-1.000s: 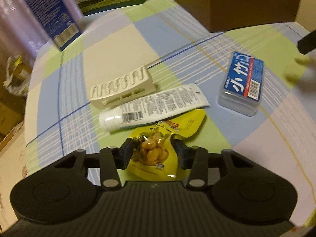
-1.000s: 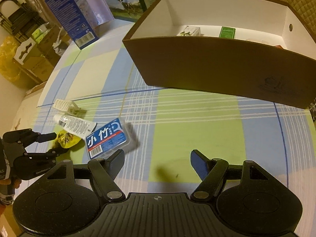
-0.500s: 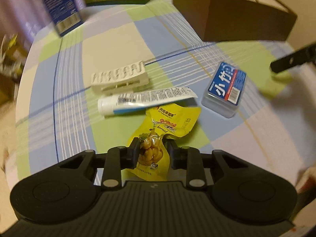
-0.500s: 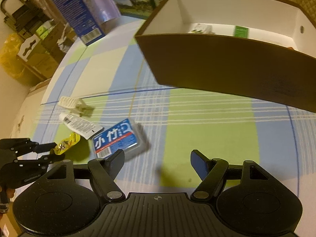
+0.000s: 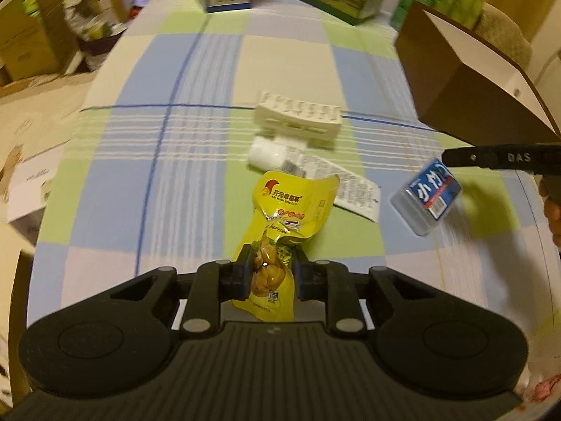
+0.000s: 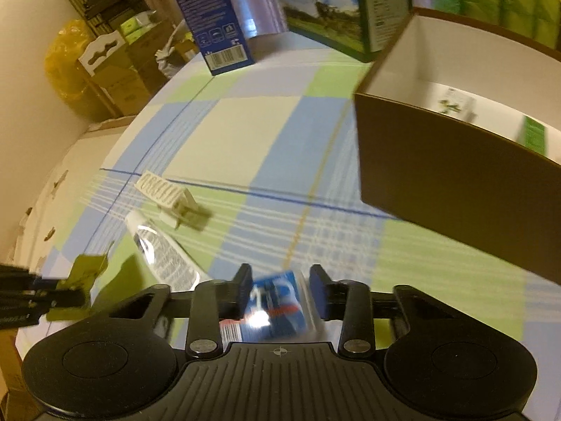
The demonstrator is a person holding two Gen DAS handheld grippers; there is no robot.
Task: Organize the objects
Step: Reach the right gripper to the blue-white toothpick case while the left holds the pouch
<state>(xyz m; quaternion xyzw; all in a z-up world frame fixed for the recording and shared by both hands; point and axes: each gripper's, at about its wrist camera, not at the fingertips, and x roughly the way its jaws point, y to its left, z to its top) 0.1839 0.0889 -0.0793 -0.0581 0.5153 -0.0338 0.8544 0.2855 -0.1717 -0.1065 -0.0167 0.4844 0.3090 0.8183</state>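
Left tool was clenched on the yellow snack pouch; I saw its fingers pinching the lower half, with the top of the pouch sticking out forward above the checked table. Right tool was closed around the blue-labelled clear case. Motion blur smeared the label there, but in the left view the case was readable and tilted, off the cloth, with one right finger crossing above it.

Still lying mid-table: white ridged holder and, just in front of it, the white tube, the tube's flat end partly hidden under the pouch. Brown open box sat toward the right edge, cut off by the frame; I could make out only a couple of small packets inside, blurred. Blue carton stood near the far edge.
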